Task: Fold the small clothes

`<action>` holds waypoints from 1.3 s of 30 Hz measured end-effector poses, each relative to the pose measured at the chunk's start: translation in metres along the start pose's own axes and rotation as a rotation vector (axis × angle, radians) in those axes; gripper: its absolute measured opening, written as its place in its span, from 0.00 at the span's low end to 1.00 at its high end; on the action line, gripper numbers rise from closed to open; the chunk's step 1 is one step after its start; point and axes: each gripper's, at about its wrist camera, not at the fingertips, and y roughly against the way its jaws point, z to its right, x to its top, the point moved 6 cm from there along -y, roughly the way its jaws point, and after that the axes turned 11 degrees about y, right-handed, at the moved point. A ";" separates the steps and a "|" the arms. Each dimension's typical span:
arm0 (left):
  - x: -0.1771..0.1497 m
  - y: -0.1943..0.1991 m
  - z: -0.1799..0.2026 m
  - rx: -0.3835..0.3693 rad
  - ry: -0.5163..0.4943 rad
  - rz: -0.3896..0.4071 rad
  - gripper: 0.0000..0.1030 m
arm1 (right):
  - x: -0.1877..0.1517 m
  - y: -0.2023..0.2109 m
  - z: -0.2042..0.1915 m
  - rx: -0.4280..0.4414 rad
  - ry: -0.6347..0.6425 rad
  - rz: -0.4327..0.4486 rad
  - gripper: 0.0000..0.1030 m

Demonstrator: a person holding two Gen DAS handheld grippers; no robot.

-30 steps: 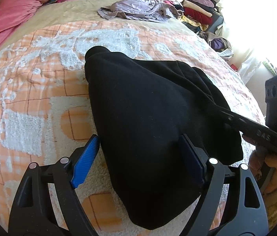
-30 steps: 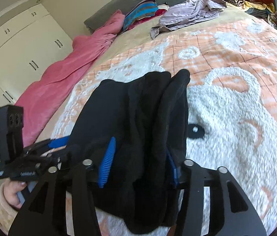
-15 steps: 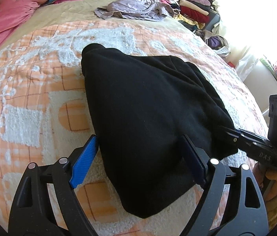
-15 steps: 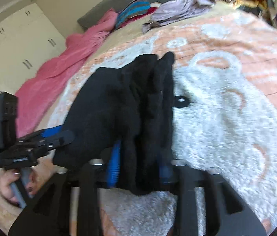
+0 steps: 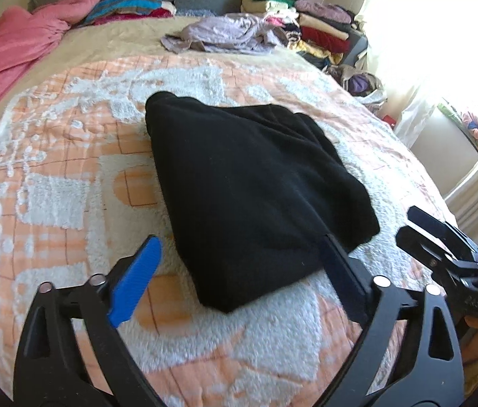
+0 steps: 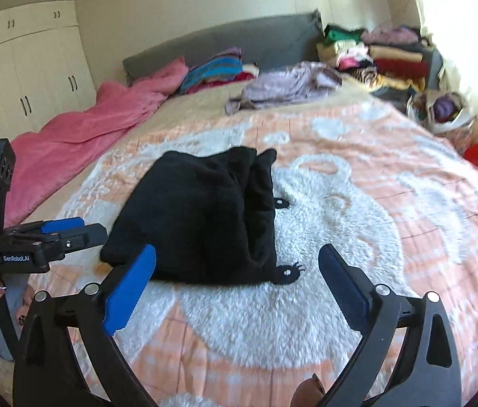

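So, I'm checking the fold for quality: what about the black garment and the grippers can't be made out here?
- Black garment: both views show only a dark mass; its type and layers stay unclear.
- Its underside: hidden against the blanket.
- Left gripper: its right finger is blurred against the cloth, contact unclear.
- Right gripper: handle cut off by the bottom edge.

The black garment (image 5: 255,183) is looking like soft, matt fleece cloth. Under it, the bedspread (image 5: 52,203) is showing tufted, rough white pile on smoother orange quilted cloth. Nearer than the garment, the left claw (image 5: 239,285) is showing matt black plastic with ribbed blue pads (image 5: 135,278).
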 end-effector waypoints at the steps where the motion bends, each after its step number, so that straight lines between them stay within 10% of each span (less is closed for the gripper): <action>1: -0.002 0.005 0.000 0.000 -0.002 0.013 0.91 | -0.001 0.005 -0.002 -0.006 0.006 0.005 0.95; 18: -0.065 0.063 -0.011 0.008 -0.029 0.090 0.91 | -0.044 0.065 -0.042 -0.097 0.059 0.053 0.95; 39: -0.108 0.059 -0.043 0.072 -0.008 0.094 0.91 | -0.097 0.044 -0.056 -0.187 0.042 -0.004 0.96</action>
